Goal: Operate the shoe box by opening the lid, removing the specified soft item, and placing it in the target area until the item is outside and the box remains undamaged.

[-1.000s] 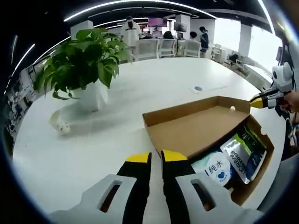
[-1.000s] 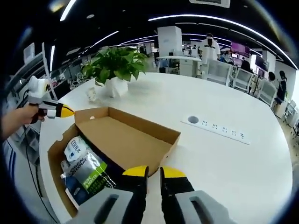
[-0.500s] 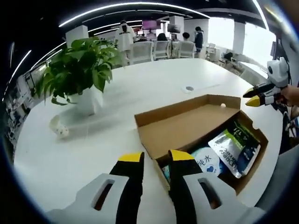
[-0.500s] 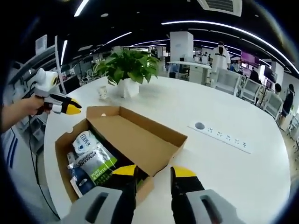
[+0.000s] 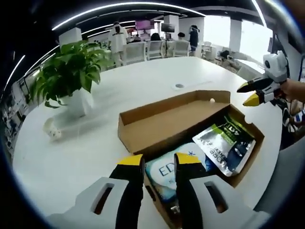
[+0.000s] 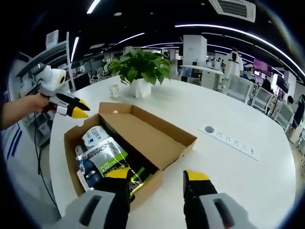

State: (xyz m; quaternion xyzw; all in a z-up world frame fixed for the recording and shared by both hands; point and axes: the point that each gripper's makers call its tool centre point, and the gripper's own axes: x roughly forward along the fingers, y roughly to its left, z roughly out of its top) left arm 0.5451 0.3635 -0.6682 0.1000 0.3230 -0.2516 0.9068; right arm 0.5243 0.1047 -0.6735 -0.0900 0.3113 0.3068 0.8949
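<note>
Left gripper view: the left gripper [image 5: 158, 162], jaws slightly parted and empty, now sits lower centre over the open shoe box [image 5: 143, 125], nearer than before; soft pouches [image 5: 223, 144] lie inside, partly hidden. Right gripper view: the right gripper [image 6: 158, 175] has opened wider, holding nothing; the box's near corner is cut off behind its jaws.

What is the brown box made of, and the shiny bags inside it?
The shoe box looks like plain brown cardboard: matte, with thin folded walls and raw edges. The green-and-white pouch and the blue-and-white pouch look like soft plastic film, since light glints off their crinkled surfaces.
</note>
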